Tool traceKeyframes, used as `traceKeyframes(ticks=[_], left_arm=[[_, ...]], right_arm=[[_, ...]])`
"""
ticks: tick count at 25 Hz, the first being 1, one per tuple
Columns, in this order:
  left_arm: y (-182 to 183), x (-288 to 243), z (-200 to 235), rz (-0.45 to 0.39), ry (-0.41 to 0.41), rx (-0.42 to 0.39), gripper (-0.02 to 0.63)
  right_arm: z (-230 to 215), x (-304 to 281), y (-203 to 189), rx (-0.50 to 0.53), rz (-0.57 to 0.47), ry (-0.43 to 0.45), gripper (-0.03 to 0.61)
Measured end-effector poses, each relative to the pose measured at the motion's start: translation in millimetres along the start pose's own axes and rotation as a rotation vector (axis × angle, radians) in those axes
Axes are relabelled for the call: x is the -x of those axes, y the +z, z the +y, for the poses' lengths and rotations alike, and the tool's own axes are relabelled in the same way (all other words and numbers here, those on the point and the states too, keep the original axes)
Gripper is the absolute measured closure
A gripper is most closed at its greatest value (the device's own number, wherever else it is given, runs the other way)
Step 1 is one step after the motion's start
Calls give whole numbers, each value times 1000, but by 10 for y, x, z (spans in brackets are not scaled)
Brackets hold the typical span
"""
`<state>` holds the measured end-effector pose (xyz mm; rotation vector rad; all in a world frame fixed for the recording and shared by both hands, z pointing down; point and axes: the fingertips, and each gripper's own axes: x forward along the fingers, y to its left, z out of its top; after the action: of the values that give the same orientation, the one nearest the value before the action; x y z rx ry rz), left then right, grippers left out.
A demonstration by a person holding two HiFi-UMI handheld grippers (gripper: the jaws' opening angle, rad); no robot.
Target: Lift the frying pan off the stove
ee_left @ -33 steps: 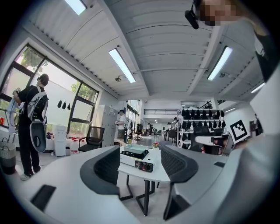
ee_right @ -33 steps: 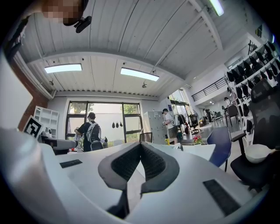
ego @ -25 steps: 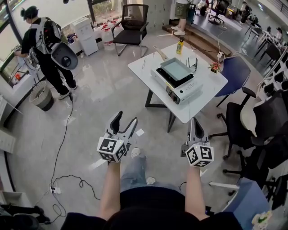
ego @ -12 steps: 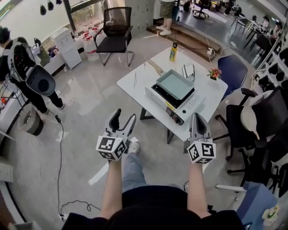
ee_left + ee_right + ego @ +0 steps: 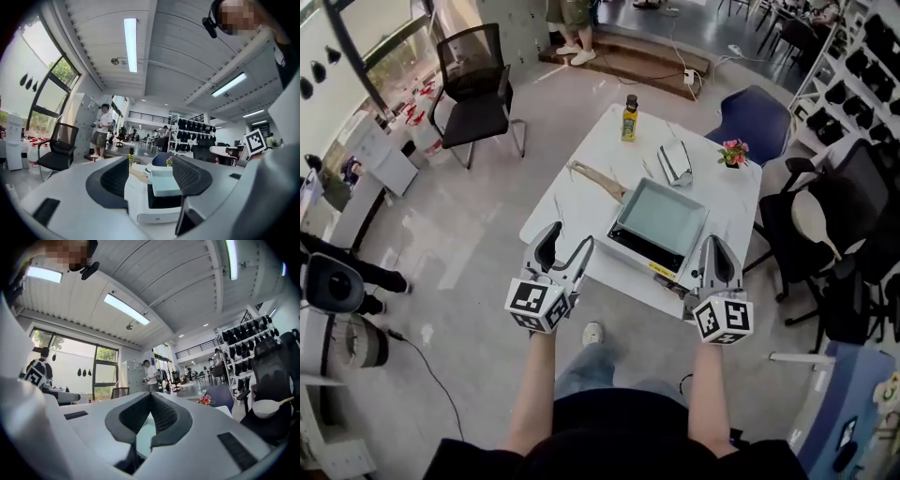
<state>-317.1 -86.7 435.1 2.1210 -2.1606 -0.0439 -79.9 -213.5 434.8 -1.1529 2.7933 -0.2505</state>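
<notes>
Head view: the pan sits square on the stove, which stands on the near half of the table. Both grippers are held short of the table's near edge, with the stove beyond and between them.

1. Pan position. The pan lies on the far side of both grippers. Its body is far-right of the left gripper and far-left of the right gripper.
2. Long axis. The wooden handle leaves the pan's far-left corner and runs out to the far left over bare table. The axis is therefore diagonal, from near-right to far-left.
3. Nearer side. The handle's free end lies almost straight beyond the left gripper. The right gripper has the whole pan body between it and the handle.
4. Gripper state. The left gripper's jaws stand wide apart and hold nothing; the left gripper view frames the stove and pan in the gap, well apart from the pads. The right gripper's jaws meet at the tips, empty.

Assessment: the lift has not begun. The left gripper appears better placed to take the handle, approaching across its diagonal axis.
</notes>
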Motion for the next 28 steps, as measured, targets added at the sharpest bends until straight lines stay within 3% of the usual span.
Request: traceKeyframes(ticks=[5, 12, 21, 28], left_arm=[[36, -563, 205, 24, -116, -23, 325], [44, -986, 174, 52, -201, -45, 325], [87, -1224, 221, 92, -228, -112, 325], [228, -1499, 323, 155, -321, -243, 326]], right_arm=[[-158, -136, -23, 2, -14, -127, 575], [-400, -107, 0, -5, -21, -231, 575], [-563, -222, -9, -20, -4, -255, 575], [-656, -330, 57, -4, -7, -254, 575]])
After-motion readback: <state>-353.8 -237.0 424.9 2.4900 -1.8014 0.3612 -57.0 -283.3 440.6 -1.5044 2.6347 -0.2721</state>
